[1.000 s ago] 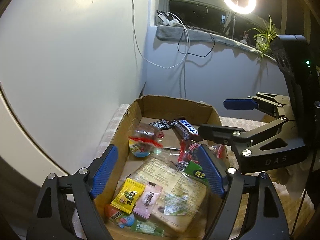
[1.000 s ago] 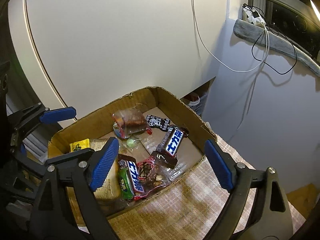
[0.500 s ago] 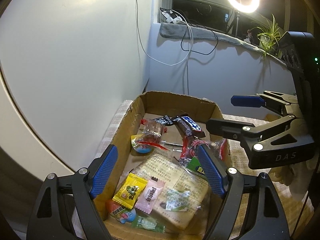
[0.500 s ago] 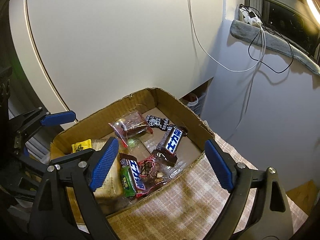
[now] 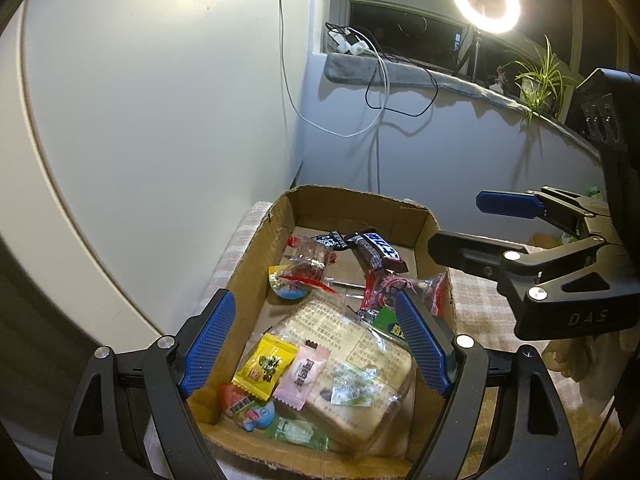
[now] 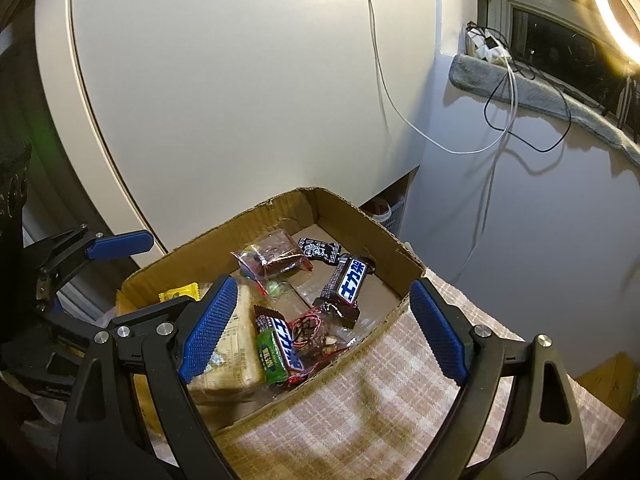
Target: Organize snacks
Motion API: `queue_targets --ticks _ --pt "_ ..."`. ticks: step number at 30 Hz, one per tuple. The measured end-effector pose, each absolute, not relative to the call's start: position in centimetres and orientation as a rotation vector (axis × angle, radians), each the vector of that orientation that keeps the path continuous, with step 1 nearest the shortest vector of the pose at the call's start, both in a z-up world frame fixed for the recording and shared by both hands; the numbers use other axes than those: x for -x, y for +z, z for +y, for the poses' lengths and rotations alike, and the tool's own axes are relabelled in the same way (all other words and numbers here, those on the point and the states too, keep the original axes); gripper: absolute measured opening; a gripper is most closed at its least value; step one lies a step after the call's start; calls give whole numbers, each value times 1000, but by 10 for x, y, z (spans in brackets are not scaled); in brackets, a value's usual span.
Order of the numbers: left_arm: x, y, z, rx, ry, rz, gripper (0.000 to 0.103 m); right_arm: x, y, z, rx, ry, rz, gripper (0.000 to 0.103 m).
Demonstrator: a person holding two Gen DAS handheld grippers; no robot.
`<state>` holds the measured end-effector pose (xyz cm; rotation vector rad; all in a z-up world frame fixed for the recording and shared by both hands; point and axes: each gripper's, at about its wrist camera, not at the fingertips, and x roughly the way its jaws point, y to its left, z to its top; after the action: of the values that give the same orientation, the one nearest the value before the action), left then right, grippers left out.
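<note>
The landmark here is the open brown cardboard box [image 5: 424, 232], which stands on a checked beige cloth [image 6: 360, 408]. All the snacks that I can see are already inside this box. At the near end of the box lies a large clear-wrapped bread packet [image 5: 352, 364], and on top of it are a small yellow candy sachet [image 5: 266, 366] and a pale pink candy sachet [image 5: 306, 372]. At the far end of the box are a dark chocolate bar with blue and white letters [image 6: 348, 280], a small black and white wrapper [image 6: 318, 249] and a clear bag with a brown cake [image 6: 276, 258]. A green and blue bar [image 6: 278, 350] lies against the box wall on the cloth side.

The left gripper [image 5: 316, 340] hangs over the near end of the box, jaws wide apart and nothing between them. The right gripper [image 6: 320, 328] hovers over the cloth-side edge of the box, also wide and empty.

I judge the task to be near its end: no snack is visible outside the box. The items are in a loose heap, so perhaps some sorting is left, but I cannot tell this for sure.
</note>
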<state>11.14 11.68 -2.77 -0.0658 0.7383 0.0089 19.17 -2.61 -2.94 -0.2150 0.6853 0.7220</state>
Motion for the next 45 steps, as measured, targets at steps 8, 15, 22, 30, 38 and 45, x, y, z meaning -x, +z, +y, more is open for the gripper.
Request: queue_targets --ticks 8,15,22,30,38,45 --pt "-95 -21 114 80 26 710 82 -165 -17 -39 194 704 642 90" --pt "-74 -13 103 61 36 675 82 -141 -7 -54 184 680 608 90" --pt "-50 -4 91 51 65 631 82 -118 -1 -71 164 643 581 99" --pt "-31 -7 79 17 101 633 83 -93 0 -85 162 608 554 103" --pt "-21 -5 77 45 108 632 83 -78 1 -92 187 574 537 103" --pt "-16 -3 75 47 112 626 83 -73 0 -94 185 573 538 103"
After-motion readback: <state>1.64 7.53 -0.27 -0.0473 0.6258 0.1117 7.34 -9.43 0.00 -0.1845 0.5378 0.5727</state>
